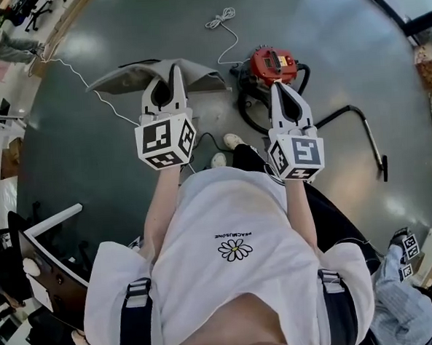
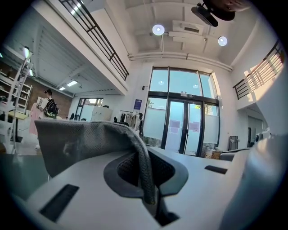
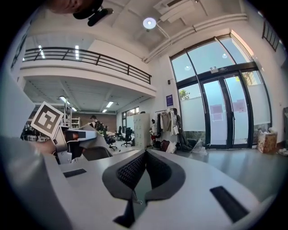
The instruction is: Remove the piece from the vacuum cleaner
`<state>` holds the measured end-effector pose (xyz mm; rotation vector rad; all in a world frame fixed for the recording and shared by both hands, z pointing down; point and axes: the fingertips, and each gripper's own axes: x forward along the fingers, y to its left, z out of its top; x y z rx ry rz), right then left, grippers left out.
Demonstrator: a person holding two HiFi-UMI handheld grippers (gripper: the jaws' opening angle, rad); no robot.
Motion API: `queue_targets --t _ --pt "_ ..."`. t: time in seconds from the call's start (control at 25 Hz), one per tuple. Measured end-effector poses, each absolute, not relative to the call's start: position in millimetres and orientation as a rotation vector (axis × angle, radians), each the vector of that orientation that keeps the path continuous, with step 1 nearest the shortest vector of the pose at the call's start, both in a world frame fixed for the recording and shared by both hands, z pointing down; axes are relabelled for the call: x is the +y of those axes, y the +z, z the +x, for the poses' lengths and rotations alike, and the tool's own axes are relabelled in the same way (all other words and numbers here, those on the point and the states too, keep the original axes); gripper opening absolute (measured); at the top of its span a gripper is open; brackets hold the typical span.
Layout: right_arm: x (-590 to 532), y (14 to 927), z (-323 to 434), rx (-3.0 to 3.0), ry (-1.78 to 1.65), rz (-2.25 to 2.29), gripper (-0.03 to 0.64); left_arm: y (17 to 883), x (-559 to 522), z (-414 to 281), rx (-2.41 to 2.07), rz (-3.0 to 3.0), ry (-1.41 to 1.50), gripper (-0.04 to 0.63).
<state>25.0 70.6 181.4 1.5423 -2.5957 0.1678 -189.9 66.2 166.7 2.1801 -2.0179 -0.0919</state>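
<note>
My left gripper [image 1: 174, 68] is raised in front of me and is shut on a grey fabric piece [image 1: 122, 77], which spreads out flat on both sides of its tip. In the left gripper view the grey fabric piece [image 2: 81, 139] hangs over to the left, and a fold of it is pinched between the pads of the left gripper [image 2: 148, 193]. My right gripper [image 1: 276, 88] is held up beside it, shut with nothing in it; its pads meet at the right gripper [image 3: 143, 157]. The red and black vacuum cleaner [image 1: 271, 64] stands on the floor beyond the right gripper.
A black hose and wand [image 1: 363, 126] run from the vacuum to the right across the grey floor. A white cable [image 1: 225, 18] lies behind it. A desk edge [image 1: 51, 222] is at the lower left, and another person's legs [image 1: 397, 274] are at the lower right.
</note>
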Motion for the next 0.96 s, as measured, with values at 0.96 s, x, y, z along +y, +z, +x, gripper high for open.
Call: queue_targets --t 0.96 --pt "22 179 41 -2.574 0.148 1.502 0.011 158 12 -154 -1.981 2.181 -0.102 0.014"
